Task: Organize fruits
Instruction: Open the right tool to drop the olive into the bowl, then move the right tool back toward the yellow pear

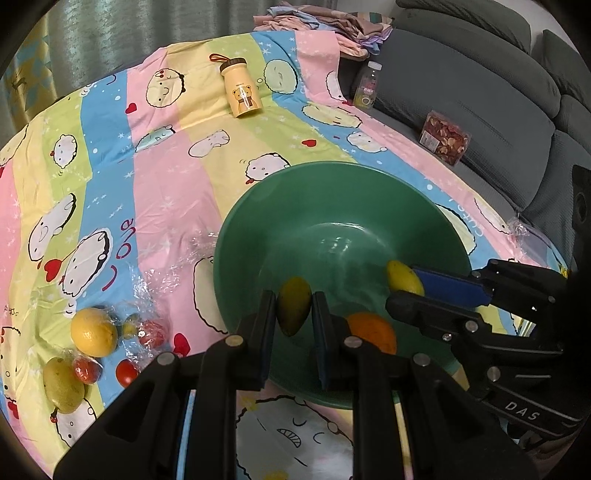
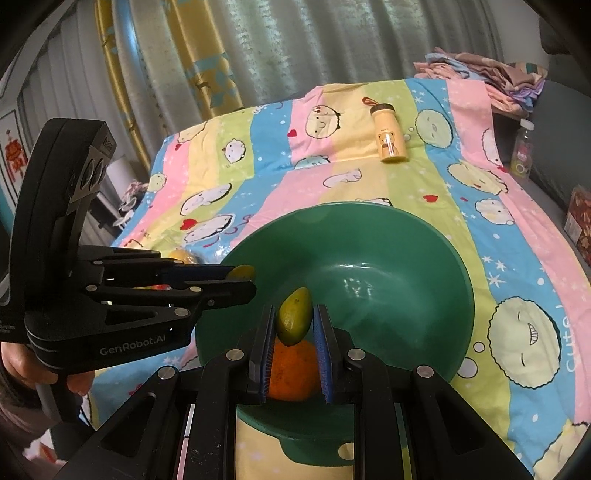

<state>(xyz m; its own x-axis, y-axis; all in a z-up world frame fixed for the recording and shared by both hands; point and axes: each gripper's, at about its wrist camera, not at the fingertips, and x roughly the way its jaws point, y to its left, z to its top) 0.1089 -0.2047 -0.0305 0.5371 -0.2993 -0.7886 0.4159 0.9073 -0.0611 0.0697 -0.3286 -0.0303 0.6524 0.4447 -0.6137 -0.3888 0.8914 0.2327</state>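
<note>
A green bowl (image 1: 332, 192) (image 2: 406, 236) sits on the cartoon-print sheet with an orange (image 1: 373, 330) (image 2: 291, 373) inside it. My left gripper (image 1: 293, 306) (image 2: 240, 277) is shut on a green-yellow mango (image 1: 293, 314) over the bowl's near left side. From the right, my right gripper (image 1: 402, 288) (image 2: 294, 317) reaches over the bowl, shut on a second, yellower mango (image 1: 402, 280) (image 2: 295, 321) just above the orange. Left of the bowl, among clear wrap, lie a yellow citrus fruit (image 1: 94, 332), another mango (image 1: 62, 384) and small red tomatoes (image 1: 125, 371).
A yellow bear-print bottle (image 1: 242, 92) (image 2: 389, 136) lies at the far side of the sheet. A clear bottle (image 1: 367, 86), a box of dried snacks (image 1: 445, 136) and a pile of clothes (image 1: 325, 22) rest on the grey sofa (image 1: 480, 92) to the right. Curtains hang behind.
</note>
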